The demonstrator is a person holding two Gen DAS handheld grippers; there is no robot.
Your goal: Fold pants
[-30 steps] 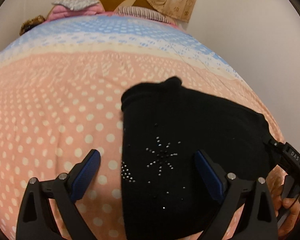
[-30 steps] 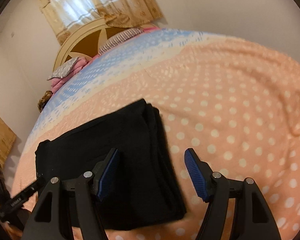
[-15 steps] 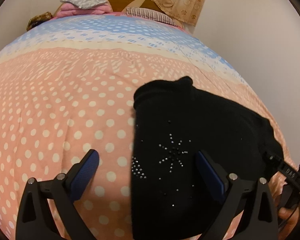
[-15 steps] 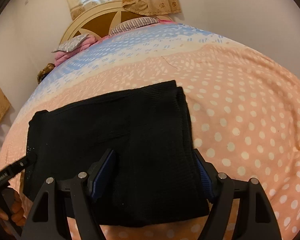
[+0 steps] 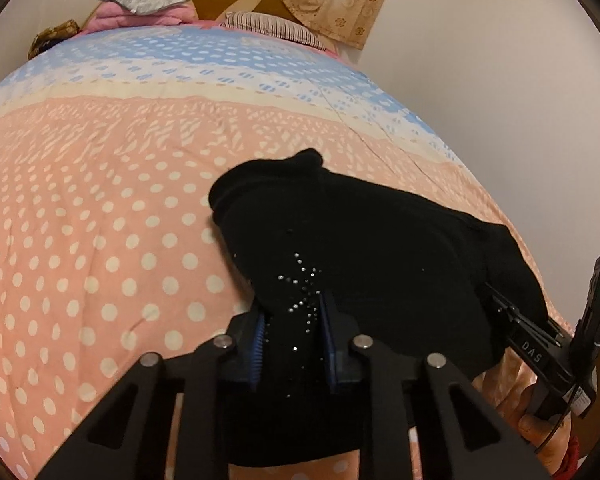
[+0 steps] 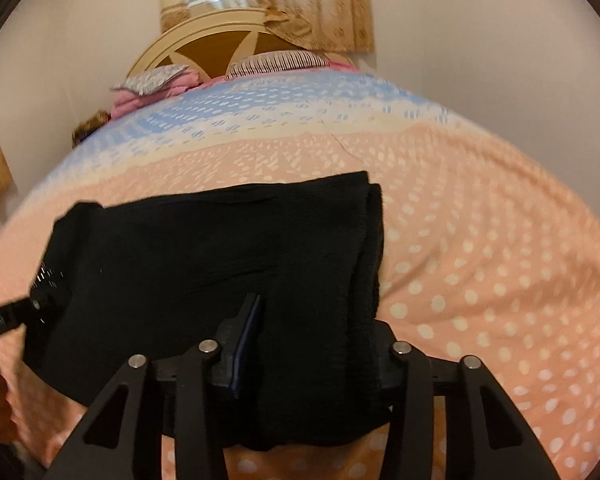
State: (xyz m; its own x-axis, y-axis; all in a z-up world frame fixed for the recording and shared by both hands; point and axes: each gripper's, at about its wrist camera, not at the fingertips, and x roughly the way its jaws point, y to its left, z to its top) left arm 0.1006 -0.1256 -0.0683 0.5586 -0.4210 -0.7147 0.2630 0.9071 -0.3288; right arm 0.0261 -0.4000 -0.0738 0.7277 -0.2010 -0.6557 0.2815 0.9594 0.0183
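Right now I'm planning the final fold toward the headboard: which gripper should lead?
Probably neither alone. Left gripper and right gripper are both shut on the near edge of the black pants, one toward each end, so both could lift together.

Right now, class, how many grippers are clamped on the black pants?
2: the left gripper pinches the near edge by the sparkly studs; the right gripper pinches the black pants at their other near corner.

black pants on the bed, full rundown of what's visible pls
The black pants look like a soft knit, already folded into a thick, roughly rectangular stack on the pink polka-dot bedspread. A starburst of small shiny studs decorates the end nearest the left gripper, which is shut on that near edge. The right gripper is closed on the opposite end, where stacked layers show along the side. The far corner bunches up slightly.
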